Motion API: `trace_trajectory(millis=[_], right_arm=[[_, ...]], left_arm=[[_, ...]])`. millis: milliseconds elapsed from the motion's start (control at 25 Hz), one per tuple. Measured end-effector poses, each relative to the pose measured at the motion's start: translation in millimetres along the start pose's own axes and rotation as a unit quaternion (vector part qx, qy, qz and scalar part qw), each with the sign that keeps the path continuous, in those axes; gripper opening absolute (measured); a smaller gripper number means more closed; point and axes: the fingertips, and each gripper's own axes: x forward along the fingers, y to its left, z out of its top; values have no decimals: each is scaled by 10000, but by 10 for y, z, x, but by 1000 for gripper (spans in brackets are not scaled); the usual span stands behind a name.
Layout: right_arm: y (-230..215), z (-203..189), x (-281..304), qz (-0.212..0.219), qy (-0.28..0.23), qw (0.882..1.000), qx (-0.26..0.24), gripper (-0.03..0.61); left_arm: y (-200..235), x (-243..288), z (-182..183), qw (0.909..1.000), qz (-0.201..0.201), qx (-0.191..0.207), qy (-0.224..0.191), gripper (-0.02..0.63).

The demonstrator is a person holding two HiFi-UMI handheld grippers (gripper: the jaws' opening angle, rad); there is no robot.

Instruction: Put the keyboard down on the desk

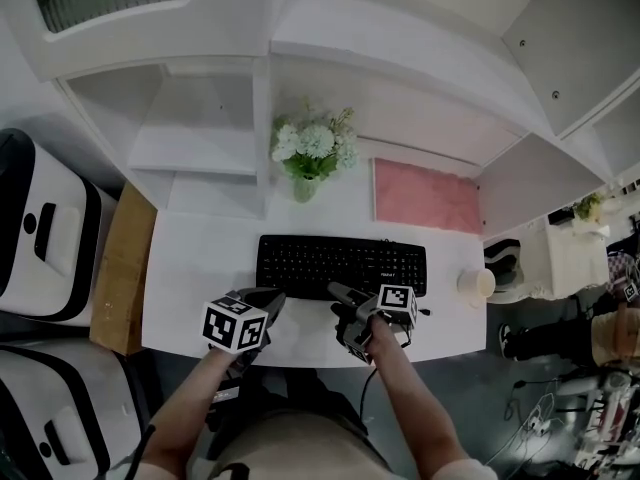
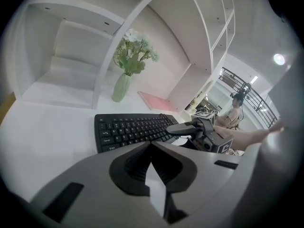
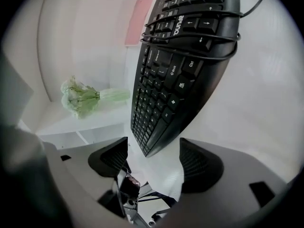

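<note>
Keyboard (image 1: 341, 265) lies flat on the white bench (image 1: 200, 258), so the set-down looks finished and the release is in hand. The right claw (image 3: 154, 158) gapes wide, with the keyboard's near edge between its pads but untouched. The left claw (image 2: 152, 151) is pinched together, empty. Next, I judge, the right claw should draw straight back without nudging the keyboard.

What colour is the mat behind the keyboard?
Pink. The mat shows best in the head view.
</note>
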Motion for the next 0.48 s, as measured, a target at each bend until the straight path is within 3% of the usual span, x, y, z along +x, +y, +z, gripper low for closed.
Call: trace_trajectory(millis=[200, 480], right_arm=[[65, -30, -45, 59, -159, 9997, -178, 331], [420, -322, -148, 334, -178, 9922, -1187, 331]], left_arm=[[-35, -143, 75, 9998, -47, 61, -173, 14], [-127, -444, 165, 9988, -114, 177, -449, 14]])
